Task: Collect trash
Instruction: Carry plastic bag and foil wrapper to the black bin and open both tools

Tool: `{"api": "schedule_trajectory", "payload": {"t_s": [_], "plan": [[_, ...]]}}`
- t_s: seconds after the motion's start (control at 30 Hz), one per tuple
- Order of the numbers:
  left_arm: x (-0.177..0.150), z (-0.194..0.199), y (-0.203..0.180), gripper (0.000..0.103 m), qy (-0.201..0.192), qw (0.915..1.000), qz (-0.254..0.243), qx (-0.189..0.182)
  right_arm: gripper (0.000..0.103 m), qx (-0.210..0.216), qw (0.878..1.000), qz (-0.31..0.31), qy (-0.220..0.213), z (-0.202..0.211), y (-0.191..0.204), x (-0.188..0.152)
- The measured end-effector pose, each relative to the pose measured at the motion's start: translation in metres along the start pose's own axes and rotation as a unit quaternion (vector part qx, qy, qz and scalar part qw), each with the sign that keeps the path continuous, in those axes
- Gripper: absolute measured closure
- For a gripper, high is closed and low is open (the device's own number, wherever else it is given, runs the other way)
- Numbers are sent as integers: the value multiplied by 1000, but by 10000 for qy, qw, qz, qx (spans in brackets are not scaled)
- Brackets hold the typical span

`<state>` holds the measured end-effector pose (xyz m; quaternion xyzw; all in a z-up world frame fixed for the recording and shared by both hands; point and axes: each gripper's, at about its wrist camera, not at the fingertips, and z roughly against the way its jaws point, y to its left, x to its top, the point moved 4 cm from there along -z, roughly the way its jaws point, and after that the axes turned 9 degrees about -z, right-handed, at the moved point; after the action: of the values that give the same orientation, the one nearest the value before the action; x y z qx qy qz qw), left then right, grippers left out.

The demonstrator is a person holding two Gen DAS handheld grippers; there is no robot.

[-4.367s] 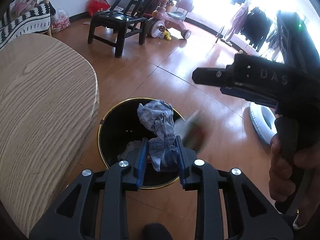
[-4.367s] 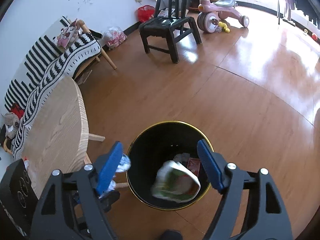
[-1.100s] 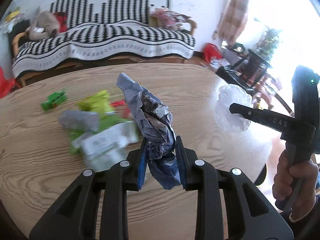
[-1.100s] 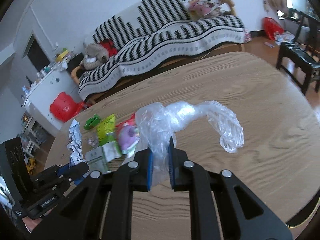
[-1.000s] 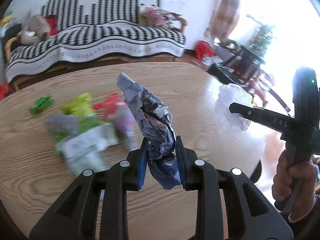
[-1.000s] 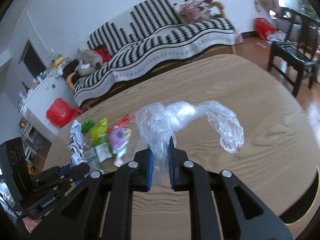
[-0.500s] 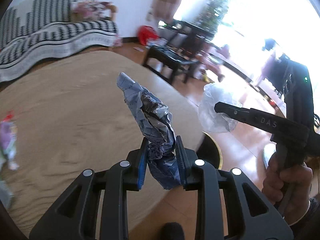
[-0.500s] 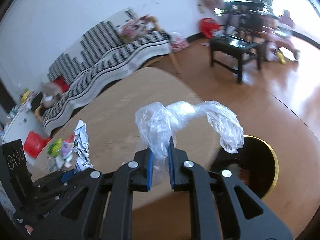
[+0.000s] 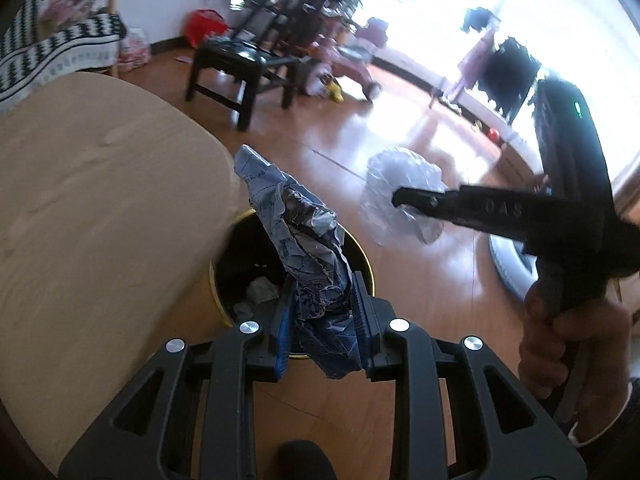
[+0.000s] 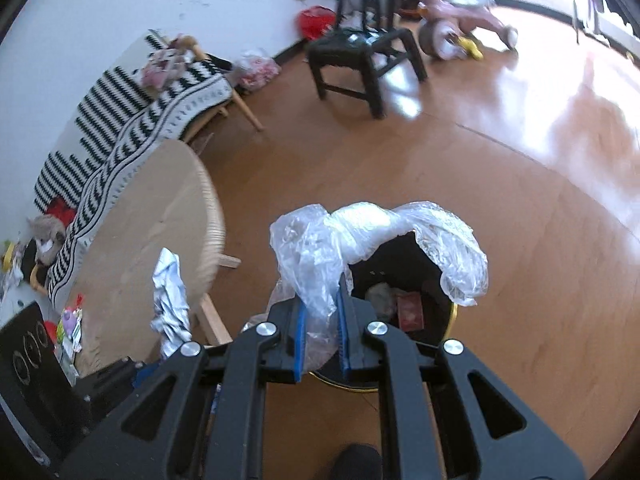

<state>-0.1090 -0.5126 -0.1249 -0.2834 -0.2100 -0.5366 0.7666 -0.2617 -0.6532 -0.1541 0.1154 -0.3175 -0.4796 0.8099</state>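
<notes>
- The left gripper [image 9: 322,322] has its jaws squeezed tight on a crumpled foil wrapper [image 9: 308,256]. The wrapper is silver and blue and sticks up tall from between the blue pads [image 9: 283,332].
- In the left wrist view, the wrapper is held up in the air over the trash bin [image 9: 224,276].
- The trash bin is black with a gold rim. It sits on the brown wood floor [image 10: 520,208], just beside the edge of the round wooden surface [image 9: 88,208].
- Some trash is already down in the bin: pale crumpled bits [image 9: 260,290] and a small red packet [image 10: 410,308].
- The right gripper [image 10: 323,320] has its jaws pinched shut on a clear plastic bag [image 10: 360,236]. The bag puffs up and flops over to the right side.
- In the right wrist view, the plastic bag hangs over the near part of the bin's open top.
- In the left wrist view you can also see the right gripper from the side, with the person's hand [image 9: 568,344] around its handle.
- More small trash, green and red and purple [image 10: 70,326], lies on the far part of the surface.
- A black chair [image 10: 360,52] and a pink toy trike [image 10: 460,24] stand farther back on the floor. A striped black and white sofa [image 10: 132,112] sits by the wall.
</notes>
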Motion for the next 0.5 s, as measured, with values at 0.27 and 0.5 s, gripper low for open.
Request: {"api": "schedule_trajectory", "payload": {"t_s": [0.27, 0.5], "plan": [[5, -36, -9, 77, 276, 9995, -105, -121, 89, -50, 9997, -191, 167, -15, -19, 4], [4, -48, -7, 77, 374, 9992, -48, -160, 89, -44, 9995, -172, 254, -24, -10, 10]]}}
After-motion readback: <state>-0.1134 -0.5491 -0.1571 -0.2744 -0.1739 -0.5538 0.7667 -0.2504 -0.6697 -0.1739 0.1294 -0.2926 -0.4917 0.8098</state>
